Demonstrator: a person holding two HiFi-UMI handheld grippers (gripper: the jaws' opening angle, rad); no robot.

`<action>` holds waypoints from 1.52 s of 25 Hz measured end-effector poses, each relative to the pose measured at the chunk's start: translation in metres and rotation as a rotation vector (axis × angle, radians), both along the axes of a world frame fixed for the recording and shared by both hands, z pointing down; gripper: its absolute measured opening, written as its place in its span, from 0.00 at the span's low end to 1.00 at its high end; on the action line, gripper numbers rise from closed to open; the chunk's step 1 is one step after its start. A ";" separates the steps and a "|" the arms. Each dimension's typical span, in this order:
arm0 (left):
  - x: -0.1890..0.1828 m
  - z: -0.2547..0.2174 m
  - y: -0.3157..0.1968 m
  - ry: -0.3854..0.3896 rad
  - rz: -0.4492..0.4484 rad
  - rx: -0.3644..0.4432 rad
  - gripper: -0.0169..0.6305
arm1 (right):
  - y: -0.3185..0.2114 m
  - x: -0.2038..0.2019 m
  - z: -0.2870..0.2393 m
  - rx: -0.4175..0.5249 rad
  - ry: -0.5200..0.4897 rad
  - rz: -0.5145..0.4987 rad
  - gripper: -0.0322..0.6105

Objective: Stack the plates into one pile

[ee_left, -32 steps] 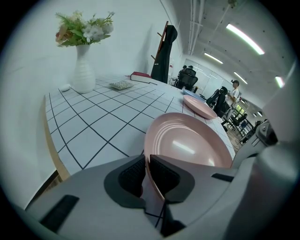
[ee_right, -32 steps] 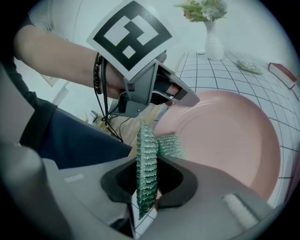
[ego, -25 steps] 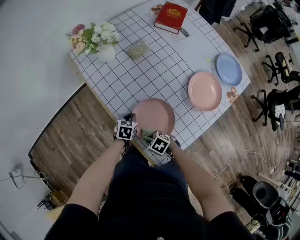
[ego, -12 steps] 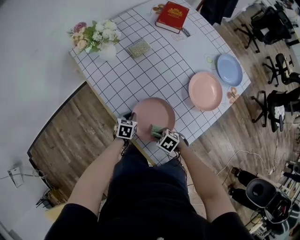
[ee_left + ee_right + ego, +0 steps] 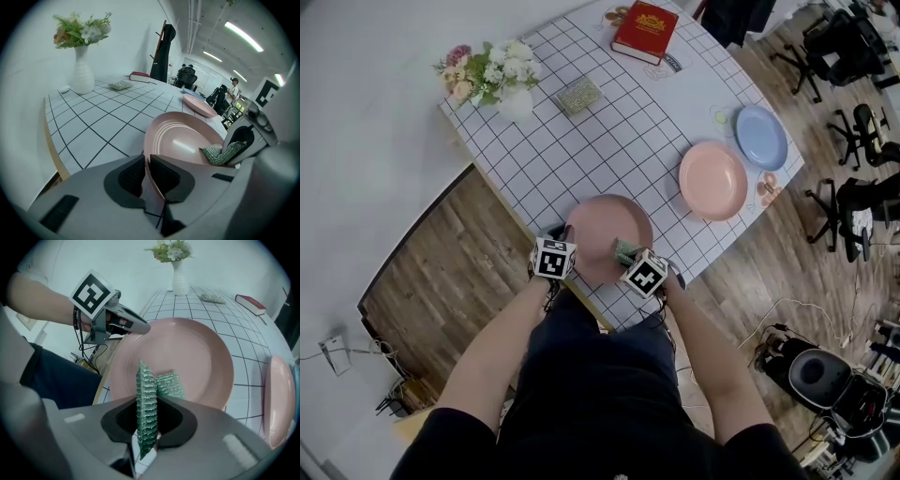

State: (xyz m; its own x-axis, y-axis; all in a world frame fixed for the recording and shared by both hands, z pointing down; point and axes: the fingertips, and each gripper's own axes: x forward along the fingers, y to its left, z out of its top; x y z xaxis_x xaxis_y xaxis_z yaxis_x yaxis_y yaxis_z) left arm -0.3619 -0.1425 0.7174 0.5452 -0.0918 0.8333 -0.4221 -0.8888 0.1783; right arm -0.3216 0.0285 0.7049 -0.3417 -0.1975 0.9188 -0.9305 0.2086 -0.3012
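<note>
Left gripper [image 5: 146, 176]: its jaws are clamped on the near rim of the dusky pink plate [image 5: 609, 225], one pad inside the rim and one outside.
Right gripper [image 5: 149, 420]: its jaws are closed on a green scouring cloth [image 5: 146, 404], which stands on edge between the pads.
Green scouring cloth: its free end reaches out over the dusky pink plate. In the left gripper view it looks to rest on the plate's inner face near the rim.
Dusky pink plate: it is at the near edge of the table [image 5: 609, 131], just in front of the person, with a gripper at either side. Whether it lies flat cannot be told.
Salmon plate [image 5: 712, 181]: it lies flat near the table's right edge, well apart from the held plate.
Blue plate [image 5: 761, 137]: it is just beyond the salmon plate, beside it and not stacked on it.
Far side of the table: a vase of flowers [image 5: 492, 80] stands at the left corner, a small mesh pad [image 5: 577, 97] lies near it, and a red book [image 5: 643, 32] lies at the far edge.
</note>
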 end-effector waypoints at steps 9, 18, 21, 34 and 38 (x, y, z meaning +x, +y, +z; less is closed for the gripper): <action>0.001 0.001 0.000 0.007 -0.008 -0.004 0.07 | -0.004 0.006 0.001 0.007 -0.012 0.066 0.17; 0.001 0.001 0.000 0.008 -0.017 -0.005 0.07 | 0.002 -0.003 0.002 -0.013 -0.074 0.156 0.17; 0.000 0.000 0.001 0.002 -0.020 -0.007 0.07 | 0.001 -0.008 0.001 -0.015 -0.101 0.185 0.17; 0.000 -0.001 0.000 0.009 -0.016 0.001 0.07 | -0.010 -0.040 -0.003 0.032 -0.244 0.344 0.17; -0.003 -0.003 0.000 -0.010 -0.027 -0.013 0.07 | -0.016 -0.048 -0.005 0.030 -0.271 0.392 0.17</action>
State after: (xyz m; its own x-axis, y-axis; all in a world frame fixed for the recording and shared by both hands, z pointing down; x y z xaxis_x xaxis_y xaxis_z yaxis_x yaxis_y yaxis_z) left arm -0.3647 -0.1421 0.7146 0.5342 -0.0956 0.8399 -0.4481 -0.8745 0.1855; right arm -0.3697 0.0127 0.7000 -0.4623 -0.3847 0.7989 -0.8296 -0.1305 -0.5429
